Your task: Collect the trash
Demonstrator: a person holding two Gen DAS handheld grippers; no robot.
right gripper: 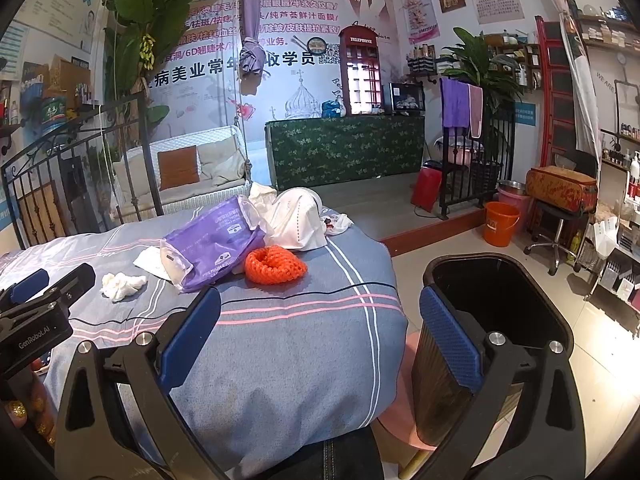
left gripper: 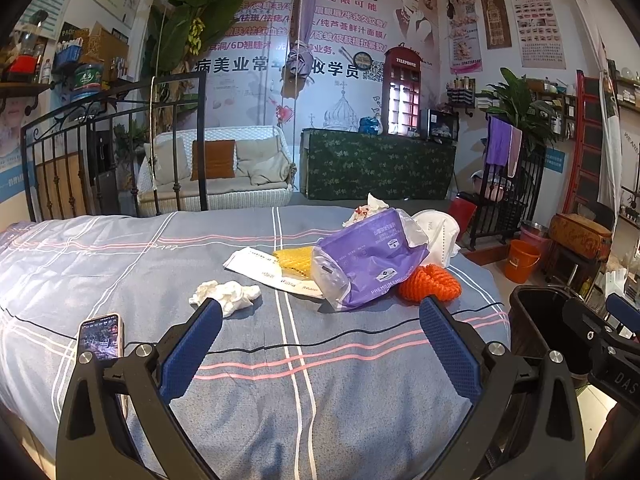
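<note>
two grippers, both spread wide w/ nothing between the blue pads.

left wrist view: left gripper hangs over the bed, which is covered w/ a blue-grey sheet w/ pink and white stripes. jaws are far apart, empty. a crumpled white tissue lies just beyond the left pad, near touching it in the view — can't tell if there's contact. further back sits the trash pile: a white paper wrapper w/ a yellow mesh piece on it, a purple plastic pack overlapping both, an orange net right beside the pack's near corner, a white face mask behind, and another crumpled tissue w/ red marks at the far edge. a phone w/ lit screen rests on the sheet at left, a thin black cable running across. black bin stands off the bed's right side; right gripper's body shows in front of it.

right wrist view: right gripper is held at the bed's corner — left pad over the sheet, right pad in front of the bin's near wall. jaws wide, holding nothing. bin's open top looks dark, contents can't be made out. pile lies well ahead on the sheet; orange net nearest. left gripper's body is at the left edge.
</note>
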